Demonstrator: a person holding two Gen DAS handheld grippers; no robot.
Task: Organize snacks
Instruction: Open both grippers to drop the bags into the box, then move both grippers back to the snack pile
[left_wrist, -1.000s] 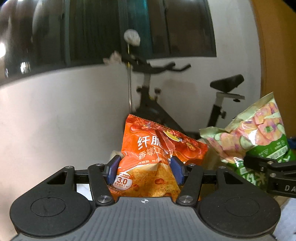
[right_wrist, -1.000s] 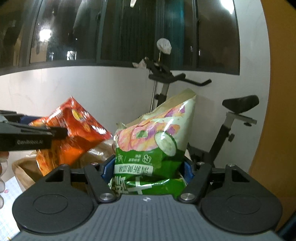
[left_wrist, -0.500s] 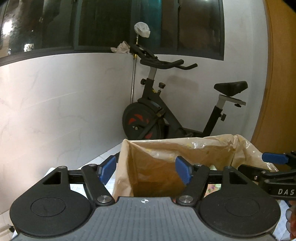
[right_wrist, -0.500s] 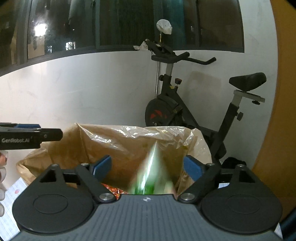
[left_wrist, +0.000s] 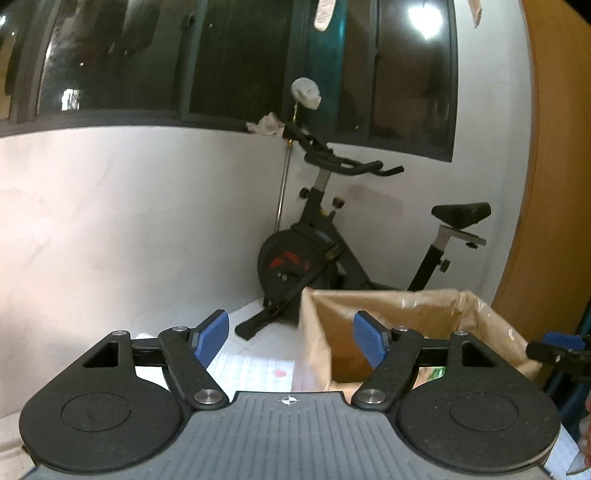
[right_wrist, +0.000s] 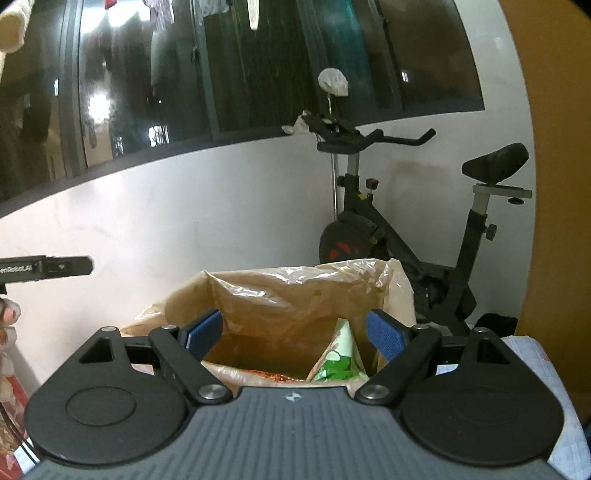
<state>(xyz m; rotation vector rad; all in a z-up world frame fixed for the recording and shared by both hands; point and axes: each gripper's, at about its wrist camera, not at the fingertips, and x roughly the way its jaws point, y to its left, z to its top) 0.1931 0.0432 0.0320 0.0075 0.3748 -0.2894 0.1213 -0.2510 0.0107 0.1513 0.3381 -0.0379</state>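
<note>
A brown paper bag lined with clear plastic (right_wrist: 295, 291) stands open in front of me; it also shows in the left wrist view (left_wrist: 406, 314). Inside it lie the green cucumber chip bag (right_wrist: 338, 356) and the orange snack bag (right_wrist: 266, 373), mostly hidden. My right gripper (right_wrist: 294, 334) is open and empty just above the bag's near rim. My left gripper (left_wrist: 291, 339) is open and empty, above the bag's left edge. Each gripper's tip shows at the edge of the other's view.
A black exercise bike (right_wrist: 399, 236) stands against the white wall behind the bag. A dark window runs above the wall. An orange wooden panel (left_wrist: 554, 184) stands at the right. A white gridded cloth (left_wrist: 251, 365) covers the table.
Both grippers let go of their snack bags, which dropped into the paper bag. Both grippers have since risen and opened wide; the left one has shifted left.
</note>
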